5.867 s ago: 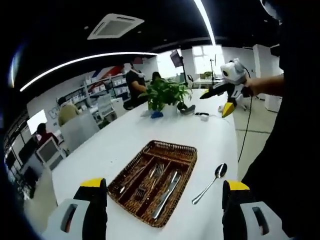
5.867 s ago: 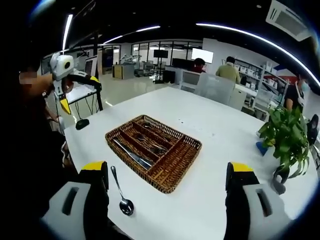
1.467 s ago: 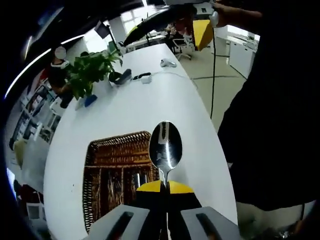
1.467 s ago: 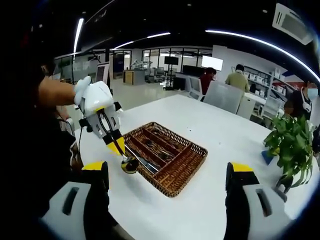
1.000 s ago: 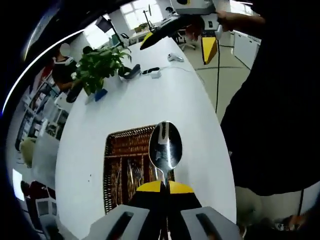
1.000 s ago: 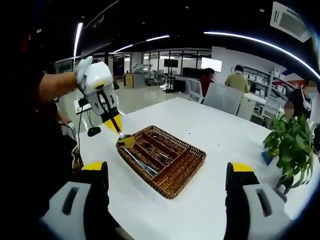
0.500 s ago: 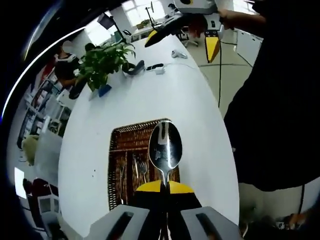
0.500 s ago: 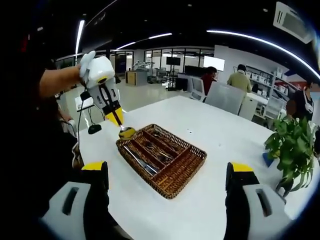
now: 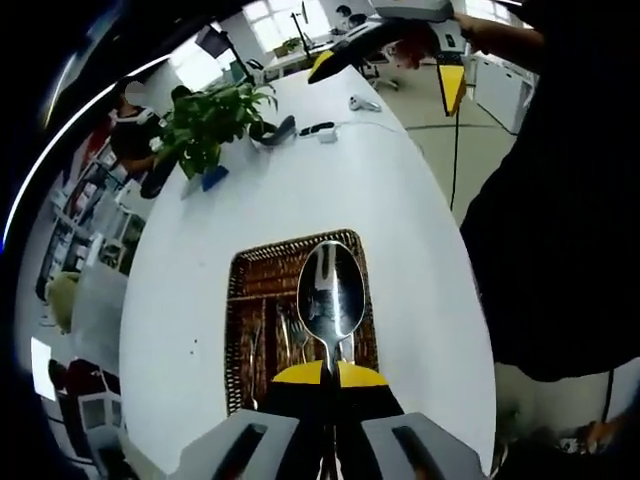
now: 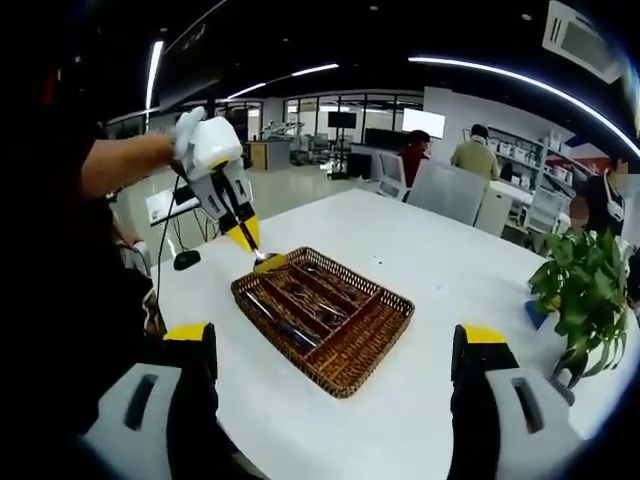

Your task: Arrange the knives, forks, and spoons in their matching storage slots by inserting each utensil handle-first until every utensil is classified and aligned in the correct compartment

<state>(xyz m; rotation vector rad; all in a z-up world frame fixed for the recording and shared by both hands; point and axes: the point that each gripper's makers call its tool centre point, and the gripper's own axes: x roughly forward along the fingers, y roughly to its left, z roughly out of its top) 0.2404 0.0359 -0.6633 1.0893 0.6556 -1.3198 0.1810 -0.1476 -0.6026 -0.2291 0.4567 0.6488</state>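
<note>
My left gripper (image 9: 328, 375) is shut on the handle of a steel spoon (image 9: 330, 300), bowl pointing forward, held above the brown wicker cutlery tray (image 9: 248, 300). In the right gripper view the left gripper (image 10: 248, 238) hangs over the near left corner of the tray (image 10: 370, 340), the spoon's bowl (image 10: 268, 262) just above the rim. Forks and a knife (image 10: 290, 328) lie in the tray's slots. My right gripper (image 10: 335, 345) stands open, well back from the tray, nothing between its jaws. The right gripper (image 9: 400, 35) also appears high up in the left gripper view.
The tray lies on a long white table (image 10: 440, 270). A potted plant (image 10: 580, 290) stands at the table's far end, with small dark items (image 9: 320, 130) near it. A person's dark clothing (image 9: 560, 220) borders the table's right side. Several people sit at desks behind.
The left gripper has carried the spoon further over the tray, now above its near corner. The right gripper has stayed open and nearly still.
</note>
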